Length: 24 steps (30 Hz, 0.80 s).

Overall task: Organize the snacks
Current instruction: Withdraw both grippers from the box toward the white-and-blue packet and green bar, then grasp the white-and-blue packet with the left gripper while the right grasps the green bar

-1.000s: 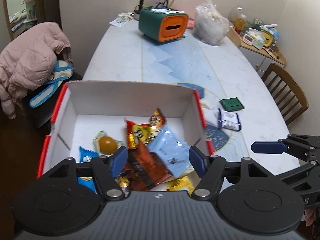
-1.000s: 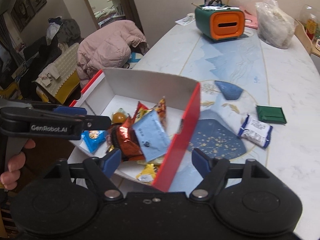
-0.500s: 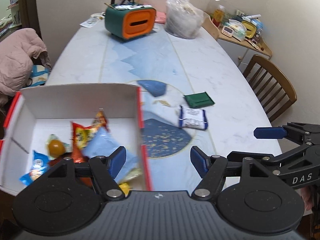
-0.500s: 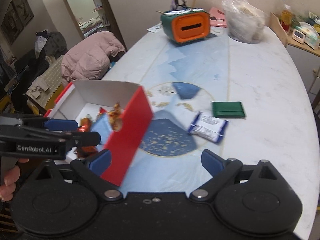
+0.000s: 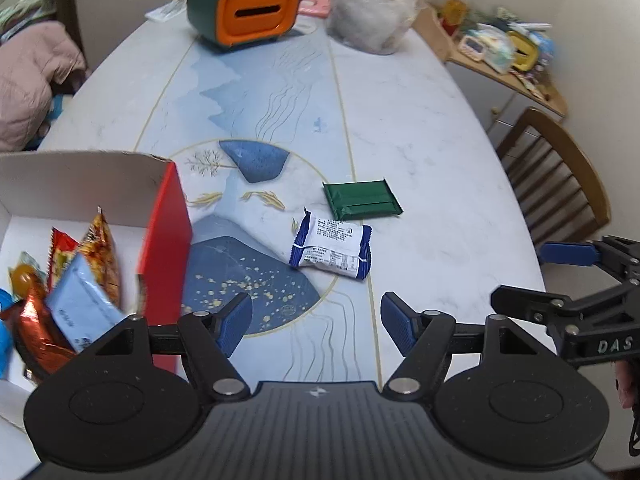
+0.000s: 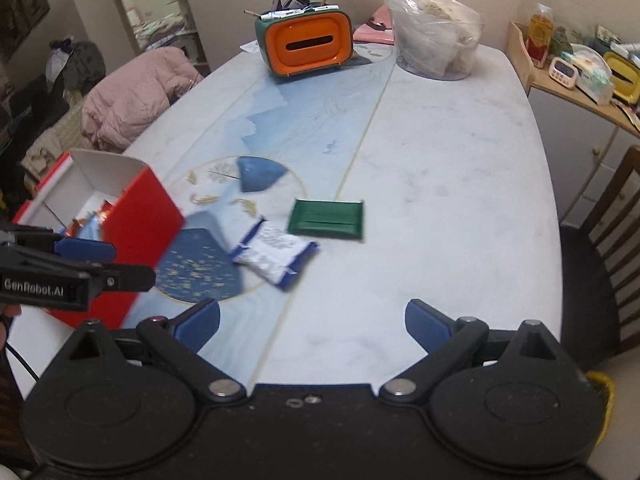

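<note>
A white-and-blue snack packet [image 5: 331, 249] and a dark green packet [image 5: 362, 199] lie on the table, also in the right wrist view [image 6: 274, 256] [image 6: 326, 219]. A red-and-white box [image 5: 164, 232] at the left holds several snacks, among them a light blue packet [image 5: 82, 308]; the box shows in the right wrist view [image 6: 136, 224]. My left gripper [image 5: 316, 326] is open and empty, short of the white-and-blue packet. My right gripper [image 6: 312, 326] is open and empty, near the front table edge.
An orange-and-green pen holder [image 5: 246, 10] and a clear plastic bag [image 5: 366, 12] stand at the far end. A wooden chair [image 5: 556, 176] is at the right. A pink jacket [image 6: 132, 96] lies on a seat to the left. A cluttered side shelf [image 6: 580, 68] is far right.
Both grippers have swung right, away from over the box toward the two packets on the table. Both stay open and empty.
</note>
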Available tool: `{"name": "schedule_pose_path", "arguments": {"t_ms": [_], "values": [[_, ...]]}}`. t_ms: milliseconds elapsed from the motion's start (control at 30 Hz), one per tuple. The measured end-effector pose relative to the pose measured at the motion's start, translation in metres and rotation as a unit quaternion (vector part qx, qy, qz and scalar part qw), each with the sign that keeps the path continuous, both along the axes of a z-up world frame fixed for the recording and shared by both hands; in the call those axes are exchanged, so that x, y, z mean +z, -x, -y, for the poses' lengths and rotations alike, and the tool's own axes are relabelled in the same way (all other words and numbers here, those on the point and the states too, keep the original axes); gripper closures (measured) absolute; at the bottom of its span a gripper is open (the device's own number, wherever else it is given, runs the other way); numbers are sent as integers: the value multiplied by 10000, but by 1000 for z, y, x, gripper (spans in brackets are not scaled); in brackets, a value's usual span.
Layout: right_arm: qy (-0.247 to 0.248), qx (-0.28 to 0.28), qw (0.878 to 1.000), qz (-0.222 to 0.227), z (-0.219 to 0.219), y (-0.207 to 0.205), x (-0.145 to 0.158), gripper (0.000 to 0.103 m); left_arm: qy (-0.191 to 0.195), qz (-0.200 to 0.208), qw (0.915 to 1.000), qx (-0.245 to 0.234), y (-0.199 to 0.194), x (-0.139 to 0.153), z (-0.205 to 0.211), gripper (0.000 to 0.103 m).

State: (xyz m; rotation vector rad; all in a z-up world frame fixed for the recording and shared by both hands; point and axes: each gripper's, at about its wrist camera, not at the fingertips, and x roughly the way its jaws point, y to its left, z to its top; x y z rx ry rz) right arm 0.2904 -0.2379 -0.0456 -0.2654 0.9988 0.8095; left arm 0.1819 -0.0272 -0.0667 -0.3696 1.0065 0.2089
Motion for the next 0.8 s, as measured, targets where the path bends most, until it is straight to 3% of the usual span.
{"name": "schedule_pose_path", "arguments": {"t_ms": [233,433,667,800], "values": [[201,552,9982,129,1,-37,-18,5,371,-311,9961,744,-38,-19,-5,32],[205,724,9972,-30,1,-56,-37,7,763,-637,9826,1570,-77,-45,-13,32],[247,752,9967,-149,16,-67,-58,7,938,-978,9658,2210,-114,-80,-14,33],[281,723,9967,-254,25,-72,-69,8,858,-1058,9603,2435,-126,-90,-12,33]]}}
